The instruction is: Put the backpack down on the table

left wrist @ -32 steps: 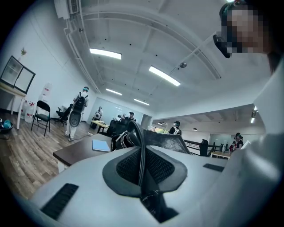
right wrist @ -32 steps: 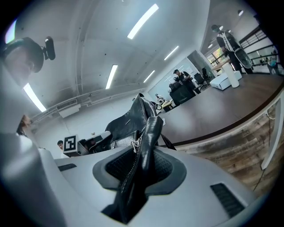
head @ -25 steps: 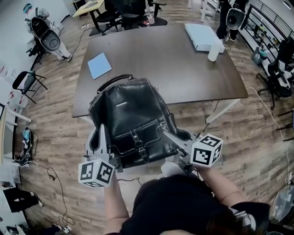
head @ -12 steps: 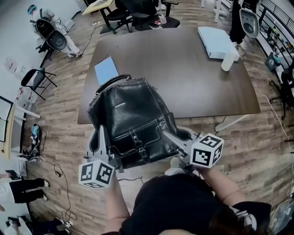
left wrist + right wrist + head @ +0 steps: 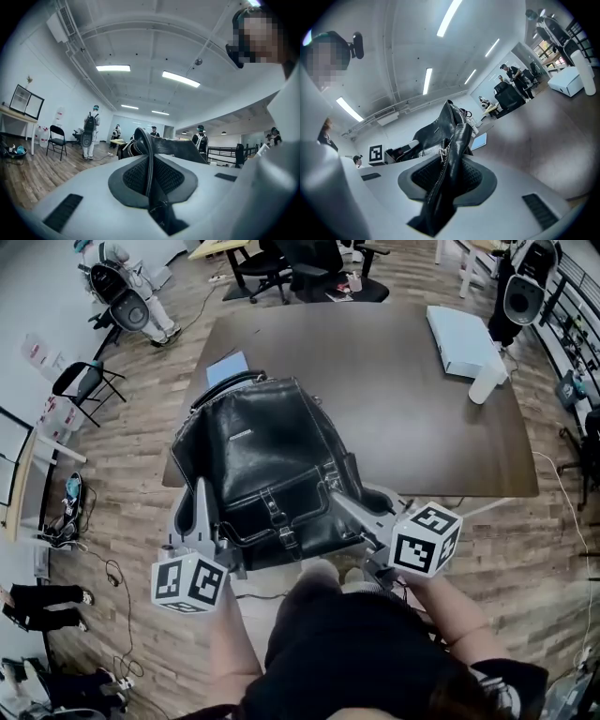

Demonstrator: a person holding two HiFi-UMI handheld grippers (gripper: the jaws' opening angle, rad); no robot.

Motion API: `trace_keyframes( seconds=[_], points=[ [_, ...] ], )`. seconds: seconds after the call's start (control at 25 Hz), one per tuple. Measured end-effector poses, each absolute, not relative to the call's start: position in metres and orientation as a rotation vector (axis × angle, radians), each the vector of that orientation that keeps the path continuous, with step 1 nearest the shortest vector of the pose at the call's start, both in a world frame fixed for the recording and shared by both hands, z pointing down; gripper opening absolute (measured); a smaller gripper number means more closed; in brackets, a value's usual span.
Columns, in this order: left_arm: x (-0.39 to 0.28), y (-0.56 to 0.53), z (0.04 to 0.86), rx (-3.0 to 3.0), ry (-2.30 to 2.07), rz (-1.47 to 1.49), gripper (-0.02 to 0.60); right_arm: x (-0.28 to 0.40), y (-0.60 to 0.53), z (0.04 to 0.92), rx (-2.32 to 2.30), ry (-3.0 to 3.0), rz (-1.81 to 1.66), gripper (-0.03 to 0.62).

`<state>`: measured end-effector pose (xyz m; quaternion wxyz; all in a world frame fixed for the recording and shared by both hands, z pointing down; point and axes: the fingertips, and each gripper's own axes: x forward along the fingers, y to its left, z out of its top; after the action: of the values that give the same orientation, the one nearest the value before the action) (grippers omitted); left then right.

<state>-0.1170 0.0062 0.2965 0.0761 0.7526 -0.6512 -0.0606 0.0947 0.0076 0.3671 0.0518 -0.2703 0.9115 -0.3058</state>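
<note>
Head view: the backpack [image 5: 267, 474] has advanced over the counter [image 5: 412, 409] edge, probably still airborne. The left gripper [image 5: 202, 501] and right gripper [image 5: 339, 504] each pinch it tight.

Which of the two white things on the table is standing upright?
The white cylinder near the right edge of the table stands upright; the white box beside it lies flat.

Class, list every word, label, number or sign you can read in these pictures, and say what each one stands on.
No text can be read here.
Small pale plate on the backpack: too small to read.
The cube on the left tool and the cube on the right tool: black-and-white square patterns, no letters.
Pale sheets far left in the head view: blurred.
</note>
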Motion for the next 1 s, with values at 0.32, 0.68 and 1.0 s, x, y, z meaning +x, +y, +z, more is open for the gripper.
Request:
trace_keyframes(
  seconds=[0.32, 0.68, 1.0],
  points=[
    [-0.129, -0.053, 0.289, 2.333, -1.908, -0.197, 0.052, 0.082, -0.044, 0.359, -0.917, 2.755, -0.876, 0.115],
    [-0.161, -0.145, 0.297, 2.357, -1.825, -0.159, 0.052, 0.048, -0.127, 0.368, -1.005, 2.722, -0.928, 0.117],
    [-0.209, -0.205, 0.316, 2.306, -1.828, -0.143, 0.052, 0.001, -0.188, 0.383, -1.013, 2.75, -0.981, 0.117]
  ],
)
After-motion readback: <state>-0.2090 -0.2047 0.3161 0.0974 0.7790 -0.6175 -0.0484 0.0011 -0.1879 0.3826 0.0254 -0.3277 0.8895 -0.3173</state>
